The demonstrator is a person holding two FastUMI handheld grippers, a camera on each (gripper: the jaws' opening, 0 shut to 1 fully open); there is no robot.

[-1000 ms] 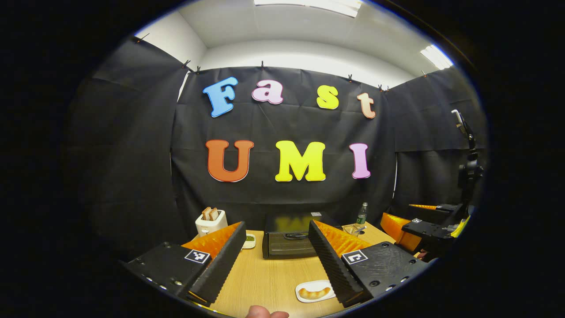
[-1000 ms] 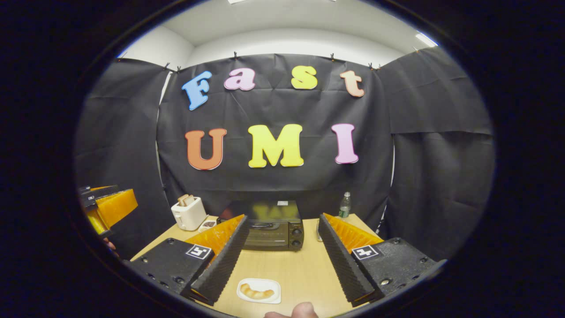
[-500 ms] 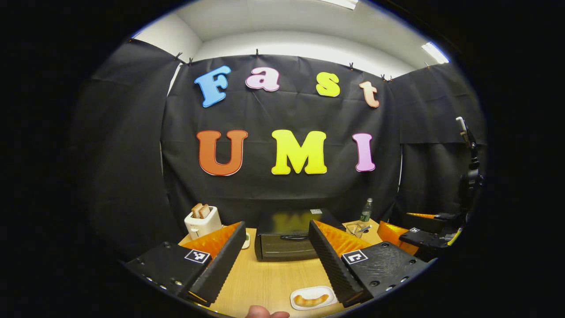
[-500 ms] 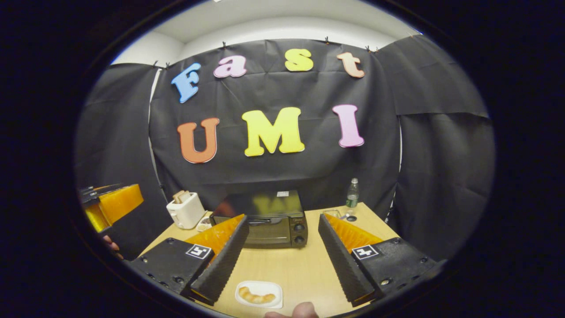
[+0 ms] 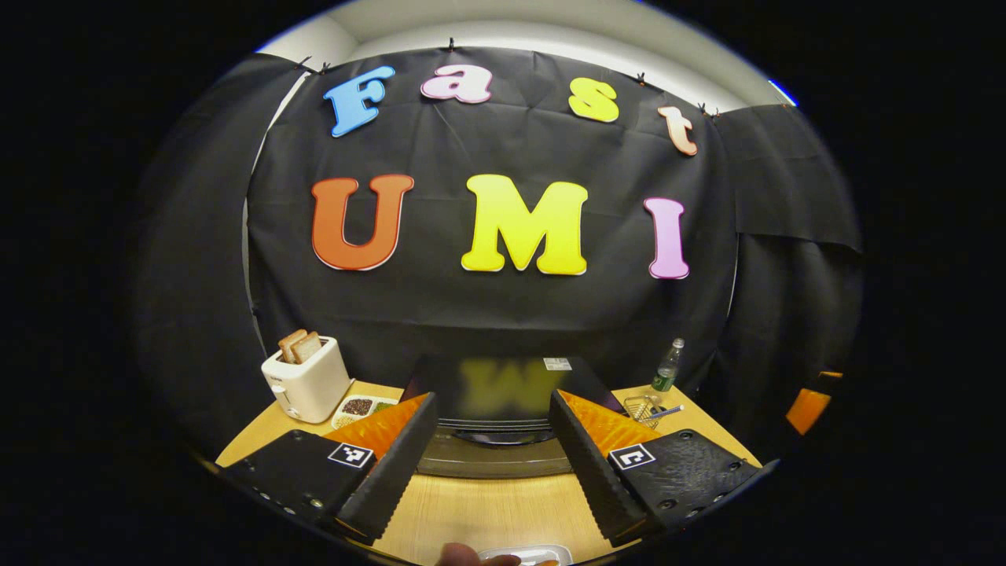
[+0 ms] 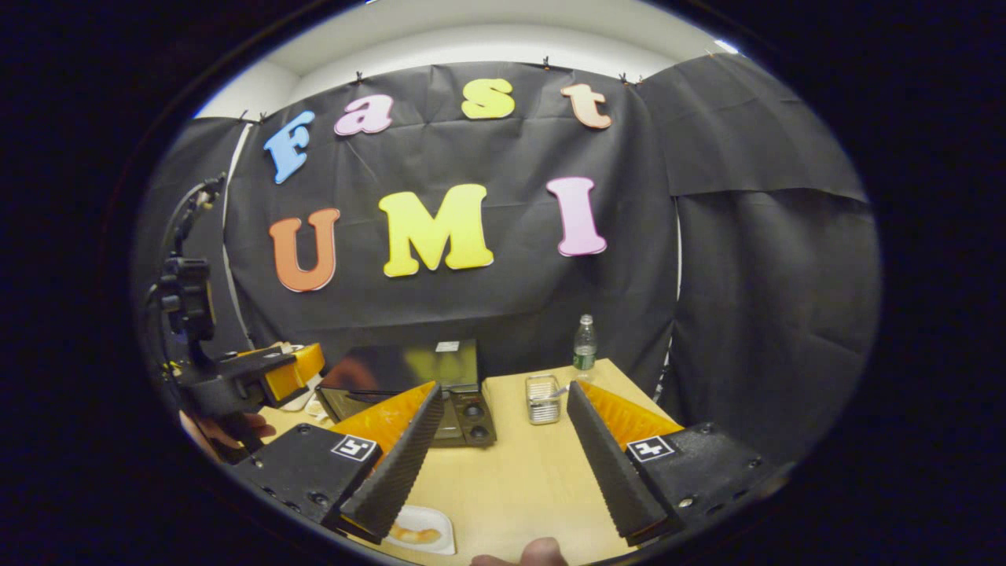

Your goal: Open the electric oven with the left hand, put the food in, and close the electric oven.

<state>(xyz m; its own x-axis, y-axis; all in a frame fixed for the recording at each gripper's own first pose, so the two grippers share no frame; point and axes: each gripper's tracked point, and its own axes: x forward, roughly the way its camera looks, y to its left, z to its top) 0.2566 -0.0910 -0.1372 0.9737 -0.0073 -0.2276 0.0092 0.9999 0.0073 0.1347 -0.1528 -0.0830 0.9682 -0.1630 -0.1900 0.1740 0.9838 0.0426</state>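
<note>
A wooden table carries everything, and the black electric oven stands at its far middle against the cloth wall, its door shut and the handle across the top of the glass front. In the left gripper view the left gripper hangs close in front of that door with its jaws wide apart, one finger to each side of the oven front, touching nothing. A white toaster with two slices of bread in its slots sits to the left of the oven, with a small dish of dark bits between the two. In the right gripper view the right gripper is held over the near table, jaws also spread and empty, the oven ahead and to its left. Right of the oven lie a wire basket and, behind it, a plastic bottle. The food, a croissant, lies on a small white plate at the near table edge, just beside the right gripper's left finger.
</note>
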